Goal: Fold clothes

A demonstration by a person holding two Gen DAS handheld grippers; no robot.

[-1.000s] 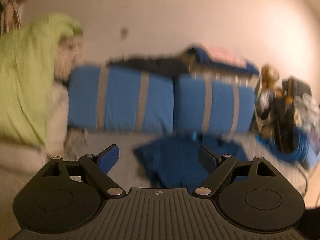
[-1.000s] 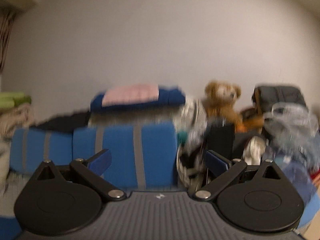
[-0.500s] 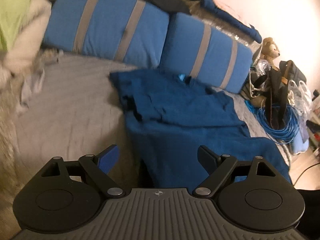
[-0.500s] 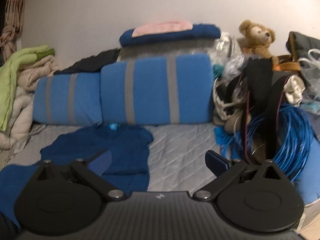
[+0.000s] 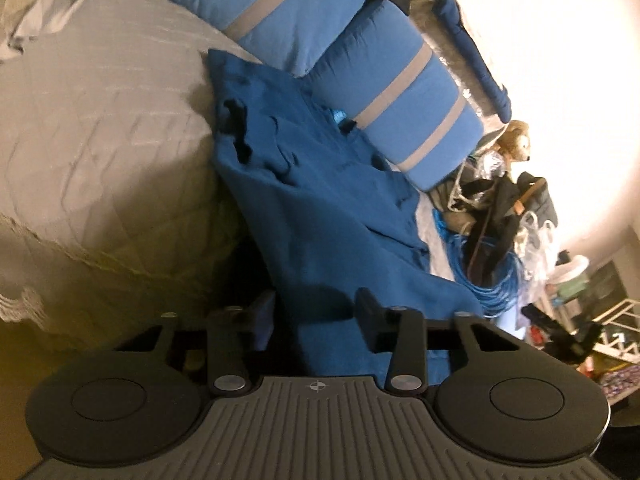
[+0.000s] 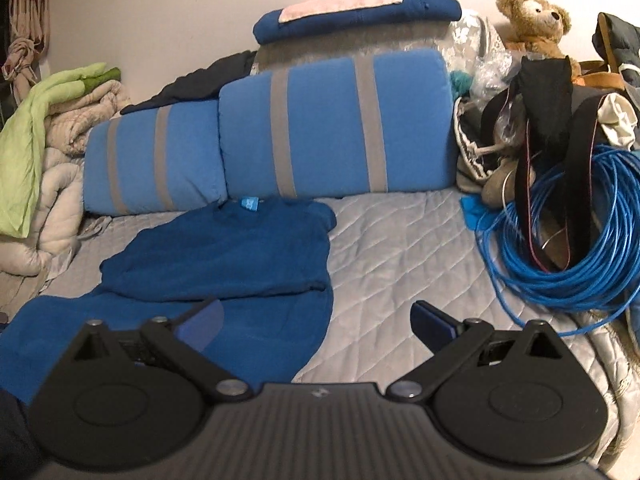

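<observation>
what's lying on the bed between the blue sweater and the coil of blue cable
Nothing: in the right wrist view only bare grey quilt separates the blue sweater from the blue cable coil.

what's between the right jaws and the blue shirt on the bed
Nothing visible. The right gripper hangs open over the near hem of the dark blue knit shirt, which lies on the grey quilted bedspread. The coiled blue cable lies off to the right, clear of the shirt.

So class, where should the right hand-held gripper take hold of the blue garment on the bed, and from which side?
Probably the bottom hem of the blue garment, where it reaches the near bed edge. Come from the front, low: the cloth lies flat, so only an edge offers the open right hand-held gripper purchase.
</observation>
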